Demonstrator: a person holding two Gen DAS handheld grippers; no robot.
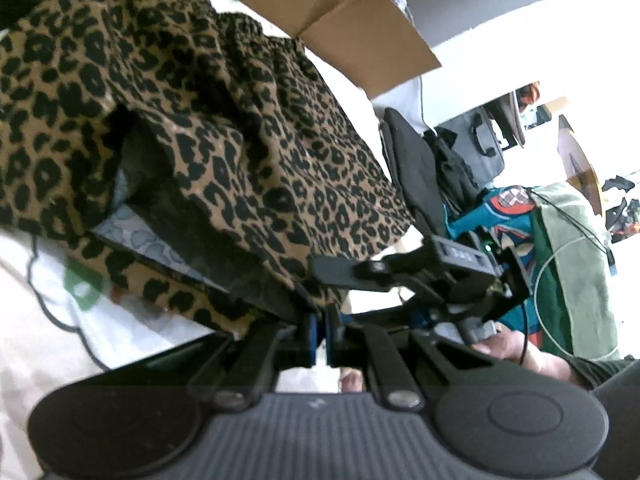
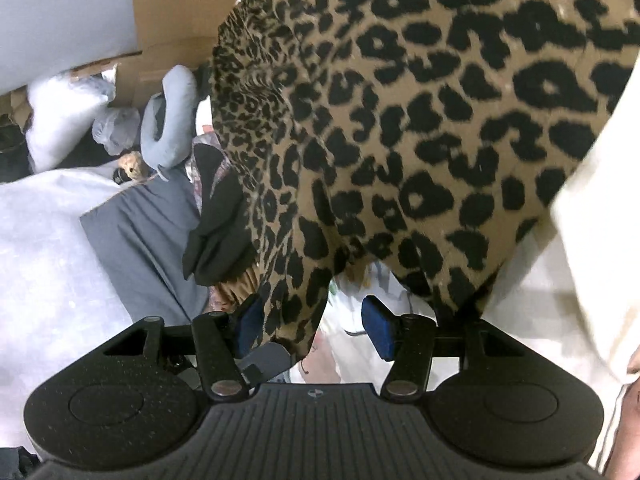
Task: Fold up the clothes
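Over a cluttered bed [image 2: 44,240], the leopard garment [image 2: 400,120] is hanging from the pinching left gripper [image 1: 319,334], its lower edge drooping between the right gripper's [image 2: 316,330] parted jaws at lower centre.

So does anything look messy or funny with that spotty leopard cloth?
Yes. The tan and black leopard-print garment hangs bunched and crumpled, not flat. The left tool pinches one edge, while the right tool stands open with a corner dangling loose between its blue pads.
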